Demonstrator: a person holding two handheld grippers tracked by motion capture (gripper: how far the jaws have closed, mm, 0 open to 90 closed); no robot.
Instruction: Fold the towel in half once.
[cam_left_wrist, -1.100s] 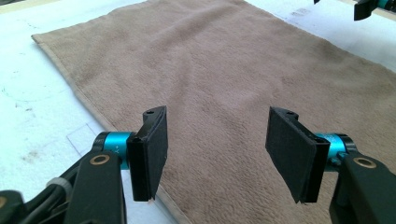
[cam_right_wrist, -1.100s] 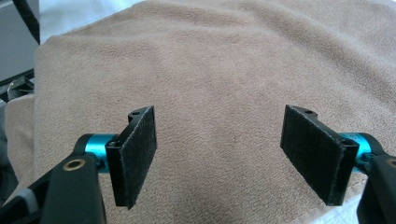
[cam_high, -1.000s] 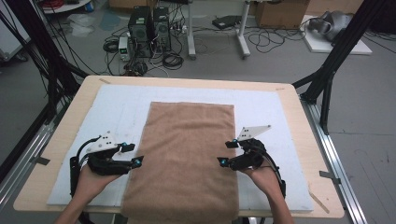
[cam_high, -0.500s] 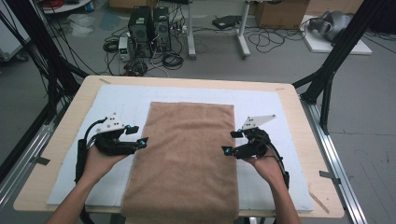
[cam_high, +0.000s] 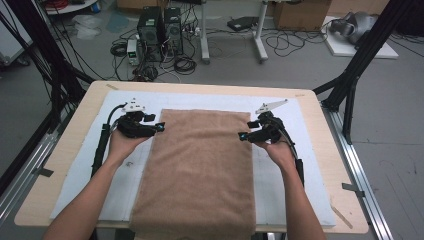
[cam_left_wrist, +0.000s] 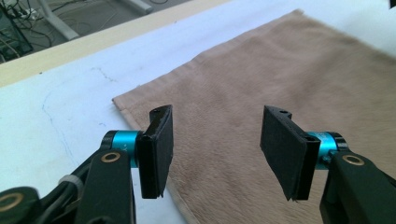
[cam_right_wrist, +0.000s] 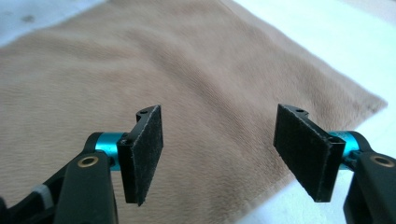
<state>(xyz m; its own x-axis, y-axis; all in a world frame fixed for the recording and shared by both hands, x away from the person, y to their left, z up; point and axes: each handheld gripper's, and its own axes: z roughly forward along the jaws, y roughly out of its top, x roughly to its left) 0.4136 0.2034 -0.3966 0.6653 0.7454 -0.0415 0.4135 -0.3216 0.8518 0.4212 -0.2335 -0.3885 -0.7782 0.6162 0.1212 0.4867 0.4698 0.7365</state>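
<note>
A brown towel (cam_high: 200, 170) lies flat on a white mat (cam_high: 100, 165), its near end hanging over the table's front edge. My left gripper (cam_high: 159, 127) hovers at the towel's left edge near the far left corner. Its jaws are open and have just been closing a little. In the left gripper view the towel (cam_left_wrist: 280, 70) lies under the left gripper (cam_left_wrist: 217, 154), with nothing pinched. My right gripper (cam_high: 243, 134) is at the right edge near the far right corner, open and also narrowing. The right gripper (cam_right_wrist: 224, 158) stands over the towel's (cam_right_wrist: 140, 56) edge, empty.
The wooden table (cam_high: 210, 87) carries the mat, with bare mat on both sides of the towel. Black frame legs (cam_high: 350, 85) stand at the right and left. Computer towers (cam_high: 160, 25) and cables lie on the floor beyond the table.
Both hands have slid away from me along the towel's side edges, from its middle to near its far corners. The towel has not moved.
</note>
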